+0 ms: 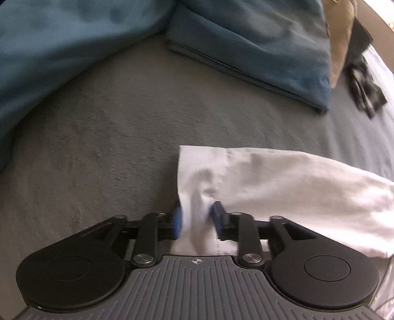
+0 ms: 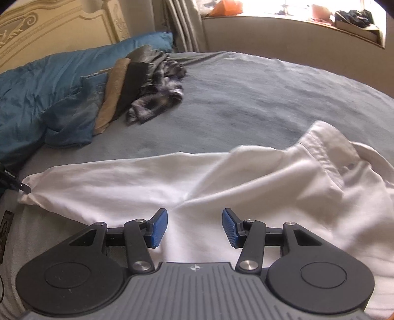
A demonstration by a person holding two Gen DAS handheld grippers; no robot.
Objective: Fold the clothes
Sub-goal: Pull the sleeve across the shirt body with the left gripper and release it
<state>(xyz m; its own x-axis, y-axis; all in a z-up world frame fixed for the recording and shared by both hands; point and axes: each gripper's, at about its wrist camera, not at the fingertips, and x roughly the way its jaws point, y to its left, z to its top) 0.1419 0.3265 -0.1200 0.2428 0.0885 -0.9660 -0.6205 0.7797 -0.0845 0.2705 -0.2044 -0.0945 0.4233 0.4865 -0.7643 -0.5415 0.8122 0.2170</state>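
In the left wrist view, the left gripper (image 1: 197, 219) is seen low over a grey bed cover (image 1: 110, 137), its blue pads (image 1: 177, 222) drawn in tight on a bunched end of a white shirt (image 1: 283, 182); the cloth is pinched between the fingers and trails away to the right across the cover; the picture is blurred around the fingertips, so the exact fold held cannot be made out; a blue duvet (image 1: 49, 49) is heaped at the upper left, and a blue pillow (image 1: 258, 49) lies beyond the shirt, well apart from it; a dark checked garment (image 1: 364, 91) is glimpsed at the far right edge. In the right wrist view, the right gripper (image 2: 195, 227) is held just above the shirt (image 2: 246, 184), its fingers spread wide with nothing between them; whether the pads touch the cloth cannot be told; the shirt is spread across the near part of the bed, its collar (image 2: 327, 147) raised at the right and one sleeve stretched to the left, where its end is met by the tip of the other gripper (image 2: 24, 188); a pile of clothes (image 2: 138, 91) lies against the duvet (image 2: 37, 81) at the upper left; a cream headboard (image 2: 49, 27) and a sunlit window ledge (image 2: 295, 22) are seen behind.
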